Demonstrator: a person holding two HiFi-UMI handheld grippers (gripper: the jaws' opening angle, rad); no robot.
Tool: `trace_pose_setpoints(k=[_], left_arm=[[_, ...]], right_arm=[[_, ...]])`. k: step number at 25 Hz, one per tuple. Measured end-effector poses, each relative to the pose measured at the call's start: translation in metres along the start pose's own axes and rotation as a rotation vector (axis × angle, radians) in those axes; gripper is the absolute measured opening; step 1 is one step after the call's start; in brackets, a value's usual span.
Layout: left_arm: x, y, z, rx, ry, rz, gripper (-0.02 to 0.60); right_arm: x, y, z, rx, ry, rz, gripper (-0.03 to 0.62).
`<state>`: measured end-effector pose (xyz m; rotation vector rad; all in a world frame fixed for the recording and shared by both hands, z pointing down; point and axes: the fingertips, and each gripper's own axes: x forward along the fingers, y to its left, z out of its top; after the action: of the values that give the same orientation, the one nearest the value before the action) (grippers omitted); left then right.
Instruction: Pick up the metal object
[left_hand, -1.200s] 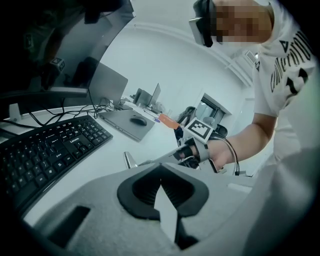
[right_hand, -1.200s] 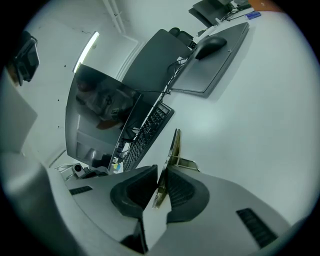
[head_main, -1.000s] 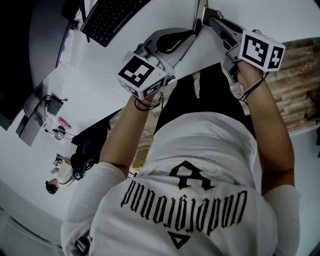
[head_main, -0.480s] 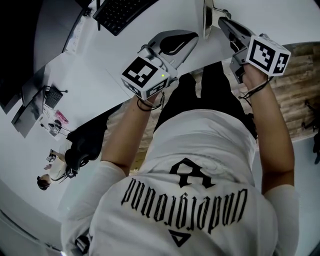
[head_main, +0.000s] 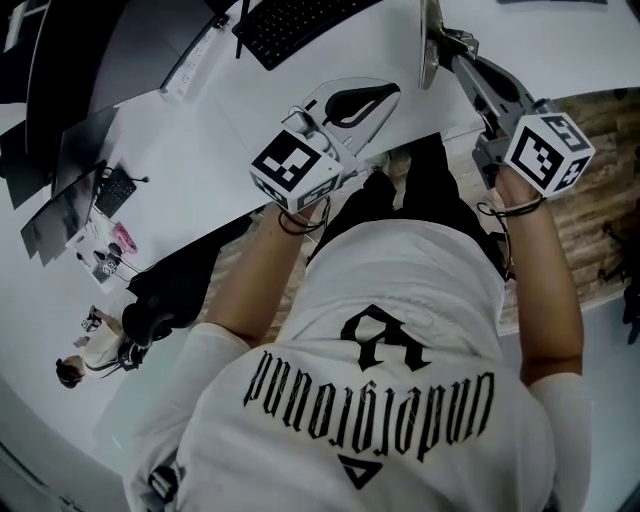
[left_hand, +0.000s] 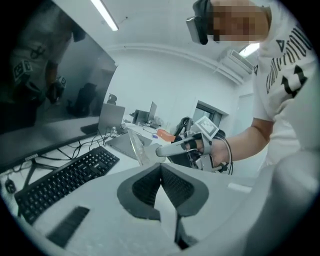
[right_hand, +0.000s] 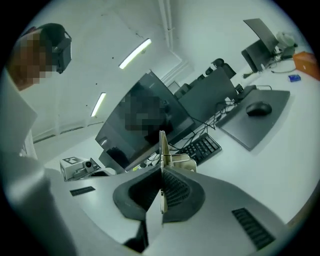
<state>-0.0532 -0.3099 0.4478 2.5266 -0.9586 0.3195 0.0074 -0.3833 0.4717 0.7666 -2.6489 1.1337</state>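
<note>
At the far left, a black keyboard (head_main: 300, 25) lies on the white tabletop (head_main: 190, 150). It now sits further right in the head view than it did a second ago. Right of it is the left claw (left_hand: 161, 170), with its ribbed pads pressed together and nothing between them. Its marker cube has drawn a little nearer the person than before.

Further right, the metal object (right_hand: 162, 145), a thin flat strip, stands edge-on and upright, and the right claw (right_hand: 161, 172) is clamped tight on its lower end. From the left gripper view, the strip juts out of that claw, well apart from the left one. Since a second ago, the right hand has pulled nearer the person and rolled. Its cube now shows one marker face almost squarely, where two faces showed before.
</note>
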Motion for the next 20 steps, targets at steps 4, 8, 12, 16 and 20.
trace_pose_setpoints(k=[4,8,12,16,20], left_arm=[[-0.028,-0.011,0.033,0.048,-0.054,0.008,0.014],[-0.06,-0.027,0.059,0.091,-0.112,0.01,0.015],[-0.093,-0.037,0.078,0.143,-0.162,0.011,0.015],[-0.126,-0.05,0.104,0.195,-0.219,0.004,0.015],[-0.16,-0.071,0.123,0.25,-0.278,0.0,0.015]], right_arm=[[-0.019,0.048,0.026,-0.155,-0.041,-0.002,0.015],[-0.043,0.097,0.041,-0.299,-0.101,-0.011,0.015],[-0.062,0.144,0.055,-0.406,-0.185,-0.019,0.015],[-0.089,0.193,0.076,-0.491,-0.276,-0.016,0.015],[-0.115,0.237,0.085,-0.572,-0.355,-0.011,0.015]])
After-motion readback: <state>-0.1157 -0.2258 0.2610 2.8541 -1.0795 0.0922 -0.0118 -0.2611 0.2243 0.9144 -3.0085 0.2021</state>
